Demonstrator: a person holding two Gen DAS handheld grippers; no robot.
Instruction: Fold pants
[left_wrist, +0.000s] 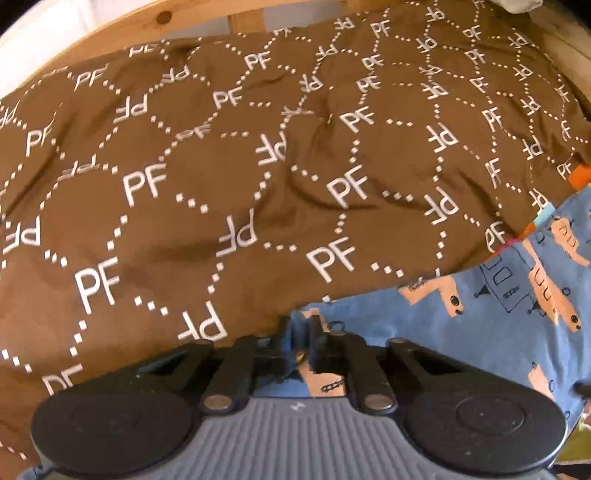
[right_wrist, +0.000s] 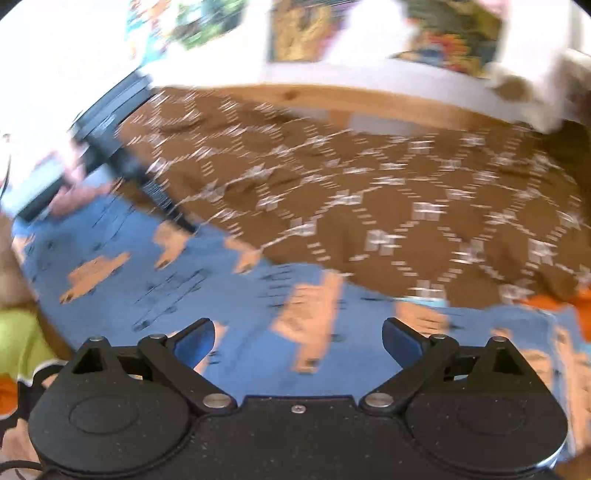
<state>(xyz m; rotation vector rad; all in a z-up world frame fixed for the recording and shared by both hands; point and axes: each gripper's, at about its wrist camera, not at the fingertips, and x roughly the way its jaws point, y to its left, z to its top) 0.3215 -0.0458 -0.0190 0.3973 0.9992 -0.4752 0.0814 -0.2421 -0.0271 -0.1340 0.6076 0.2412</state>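
Pants (left_wrist: 498, 325) – blue, peach print; left claw (left_wrist: 301, 343) pinching edge, right claw (right_wrist: 298, 339) spread wide.

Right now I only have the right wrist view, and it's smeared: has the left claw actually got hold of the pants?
Observer: Yes. The left claw is shut on an edge of the blue pants.
Operator: Which part of them?
Observer: Their leftmost tip in the left wrist view, with the brown bedspread just beyond it.
Operator: I can't read the print on that spread.
Observer: White PF letters inside dotted hexagons.
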